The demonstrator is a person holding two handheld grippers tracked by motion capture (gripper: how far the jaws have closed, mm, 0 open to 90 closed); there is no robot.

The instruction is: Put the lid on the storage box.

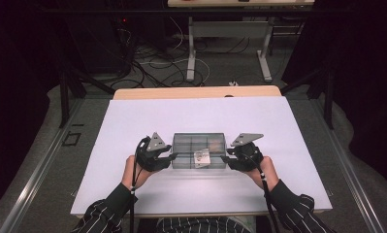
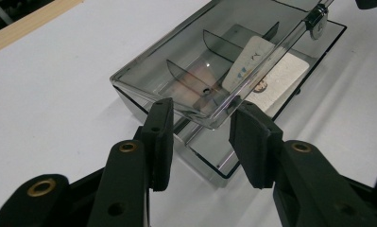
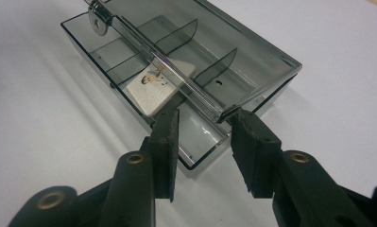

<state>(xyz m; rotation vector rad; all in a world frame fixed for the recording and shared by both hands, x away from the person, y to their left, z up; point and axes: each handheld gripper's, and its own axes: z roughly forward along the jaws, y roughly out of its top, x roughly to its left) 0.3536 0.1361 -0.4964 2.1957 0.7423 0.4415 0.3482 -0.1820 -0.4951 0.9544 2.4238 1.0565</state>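
The bench (image 1: 133,145), under a white sheet, carries a box (image 1: 199,150) of smoky clear plastic near its middle, a little toward the near edge. The box is a shallow oblong with thin dividers that split it into compartments. Its lid (image 2: 186,61) is hinged and stands partly raised, tilted over the base, with a small metal knob (image 2: 317,21) at one end of its near edge. Under the lid lies a pale card (image 3: 158,87) with a small coloured figure on it, leaning across one compartment of the near row; which one is hard to tell through the tinted plastic.

The left claw (image 1: 170,156) sits at the box's left end and the right claw (image 1: 226,158) at its right end. In each gripper view the two black jaws stand apart on either side of a corner of the raised lid, and the pads do not press it: both claws are released.

The print on the card is too small to read. The person's hands are partly covered by the grippers, and striped sleeves are cut off at the bottom edge. Beyond the bench the room is dark.
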